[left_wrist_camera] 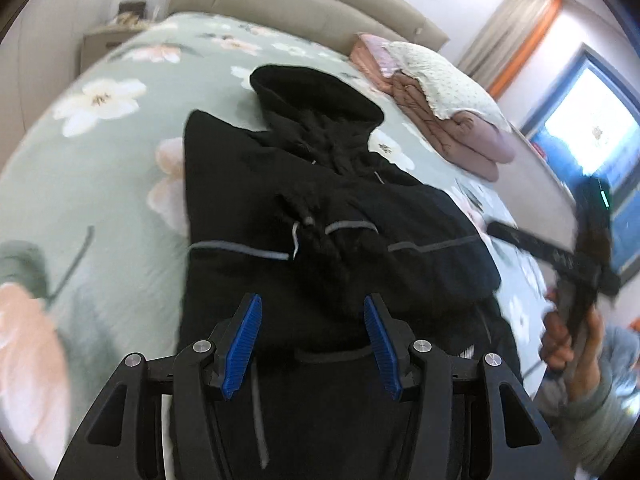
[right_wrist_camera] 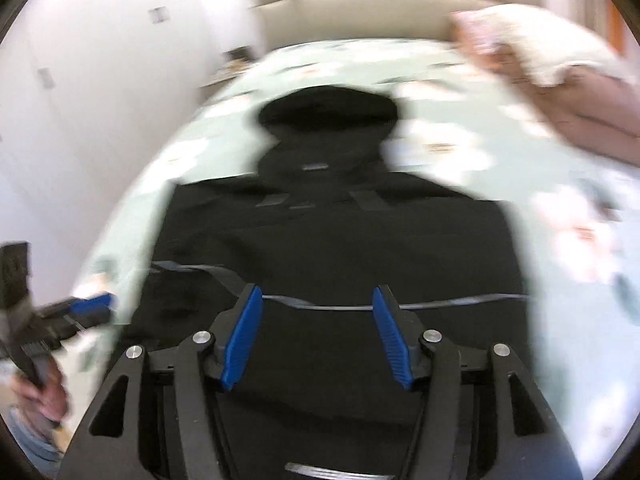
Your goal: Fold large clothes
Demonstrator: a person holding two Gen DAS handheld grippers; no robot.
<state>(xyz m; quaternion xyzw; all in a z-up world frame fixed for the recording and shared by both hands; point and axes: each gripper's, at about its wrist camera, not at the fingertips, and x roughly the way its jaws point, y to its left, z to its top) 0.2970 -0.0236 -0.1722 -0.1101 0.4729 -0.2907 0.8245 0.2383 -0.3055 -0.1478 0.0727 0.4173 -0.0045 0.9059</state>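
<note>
Jacket [left_wrist_camera: 320, 208] (one, black) lies under two grippers, left [left_wrist_camera: 312, 344] and right [right_wrist_camera: 318, 336], fingers released.

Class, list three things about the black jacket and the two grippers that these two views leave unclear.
- Black jacket hem: left wrist view, hidden behind the left gripper.
- Bedspread pattern: right wrist view, motion blur.
- Right gripper in the left wrist view: blurred at the edge, jaws unreadable there.

Black hooded jacket [right_wrist_camera: 336, 216] on floral bedspread [right_wrist_camera: 460, 140]
</note>
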